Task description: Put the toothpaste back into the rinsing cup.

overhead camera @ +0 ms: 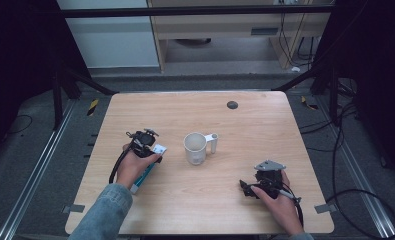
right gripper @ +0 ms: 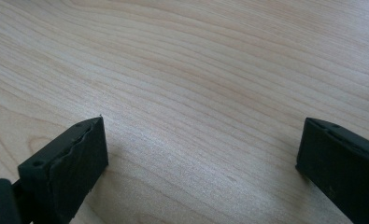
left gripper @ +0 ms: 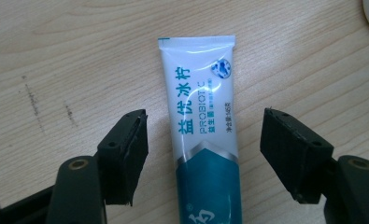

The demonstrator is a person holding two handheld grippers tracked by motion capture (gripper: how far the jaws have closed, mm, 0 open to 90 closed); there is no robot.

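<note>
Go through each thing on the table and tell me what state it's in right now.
Toothpaste tube: lying flat between the left tongs, not yet gripped.
Left tongs: open, straddling the tube.
Right tongs: open over bare table.
White mug: upright.

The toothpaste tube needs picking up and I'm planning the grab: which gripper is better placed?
Left. The left gripper already straddles the toothpaste tube, pads not yet touching. The right gripper hangs open above bare table.
</note>
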